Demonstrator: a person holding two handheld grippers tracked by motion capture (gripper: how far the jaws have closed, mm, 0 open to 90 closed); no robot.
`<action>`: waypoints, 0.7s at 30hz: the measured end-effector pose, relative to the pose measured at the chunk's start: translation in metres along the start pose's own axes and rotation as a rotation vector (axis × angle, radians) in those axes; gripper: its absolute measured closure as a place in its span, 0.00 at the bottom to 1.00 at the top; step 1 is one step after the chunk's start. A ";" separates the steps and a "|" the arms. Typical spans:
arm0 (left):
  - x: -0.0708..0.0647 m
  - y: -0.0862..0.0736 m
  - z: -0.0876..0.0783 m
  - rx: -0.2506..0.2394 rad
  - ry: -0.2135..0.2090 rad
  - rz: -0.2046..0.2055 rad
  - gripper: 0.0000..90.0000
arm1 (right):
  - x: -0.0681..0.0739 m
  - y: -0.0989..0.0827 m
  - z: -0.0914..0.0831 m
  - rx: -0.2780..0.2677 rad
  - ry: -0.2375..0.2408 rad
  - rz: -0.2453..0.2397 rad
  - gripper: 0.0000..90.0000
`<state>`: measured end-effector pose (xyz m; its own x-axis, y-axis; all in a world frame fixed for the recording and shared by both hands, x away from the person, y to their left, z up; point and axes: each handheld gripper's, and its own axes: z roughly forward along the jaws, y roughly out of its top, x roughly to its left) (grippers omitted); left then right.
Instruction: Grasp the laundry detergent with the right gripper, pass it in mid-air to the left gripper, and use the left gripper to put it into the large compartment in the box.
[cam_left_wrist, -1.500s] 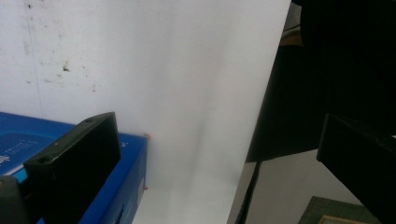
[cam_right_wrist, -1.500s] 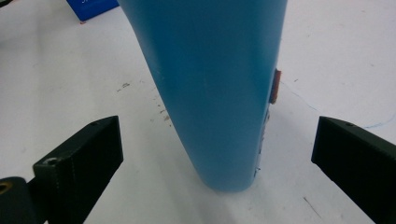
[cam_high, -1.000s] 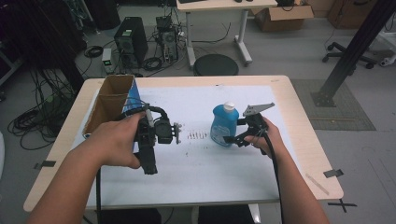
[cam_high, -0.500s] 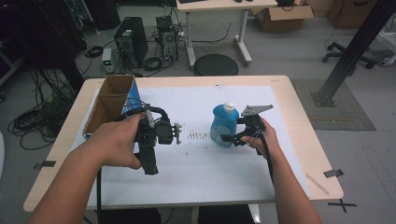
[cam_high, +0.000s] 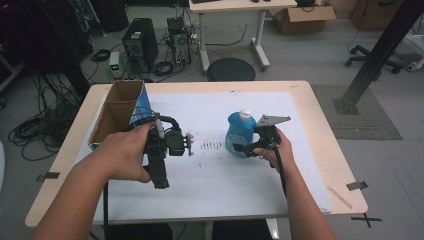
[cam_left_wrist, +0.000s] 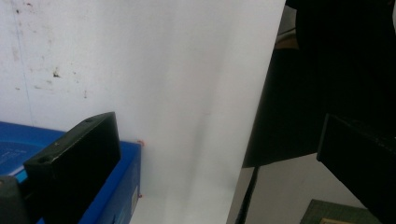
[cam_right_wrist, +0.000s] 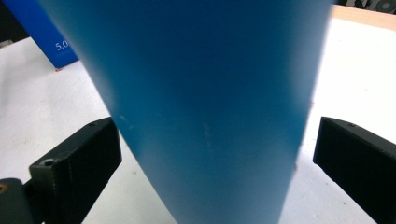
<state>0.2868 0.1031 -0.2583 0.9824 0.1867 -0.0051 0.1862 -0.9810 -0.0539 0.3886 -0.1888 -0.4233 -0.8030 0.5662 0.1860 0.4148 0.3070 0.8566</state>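
Observation:
A blue bottle (cam_high: 239, 132) with a white cap (cam_high: 244, 114) stands upright on the white sheet, right of centre. My right gripper (cam_high: 248, 148) is open, with one jaw on each side of the bottle's lower body. In the right gripper view the bottle (cam_right_wrist: 201, 93) stands between the fingers (cam_right_wrist: 74, 163) of the right gripper (cam_right_wrist: 212, 158), with a narrow gap at the right jaw. An open cardboard box (cam_high: 119, 107) with a blue side lies at the left. My left gripper (cam_high: 159, 131) hovers beside it, open and empty. The box's blue corner (cam_left_wrist: 129, 186) sits by the left jaw of the left gripper (cam_left_wrist: 215, 158).
A white sheet (cam_high: 210, 190) covers most of the wooden table (cam_high: 330, 150). Small dark marks (cam_high: 210, 146) lie between the grippers. Beyond the far edge are a round stool (cam_high: 231, 69) and computer cases (cam_high: 137, 42) on the floor.
My right gripper has edged slightly left, closer around the bottle. The left gripper and the box have stayed put.

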 end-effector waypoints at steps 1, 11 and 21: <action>0.000 0.000 0.000 -0.001 0.001 0.003 0.00 | 0.000 0.000 0.000 0.000 -0.005 -0.002 0.01; -0.001 -0.003 0.001 -0.011 0.008 -0.004 0.00 | 0.003 -0.002 0.001 -0.047 -0.044 0.004 0.00; -0.003 -0.004 0.003 -0.018 0.008 -0.005 0.00 | 0.006 -0.006 0.005 -0.070 -0.089 0.014 0.03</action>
<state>0.2832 0.1063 -0.2608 0.9816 0.1909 0.0035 0.1909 -0.9809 -0.0363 0.3833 -0.1831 -0.4298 -0.7549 0.6368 0.1570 0.3921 0.2463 0.8863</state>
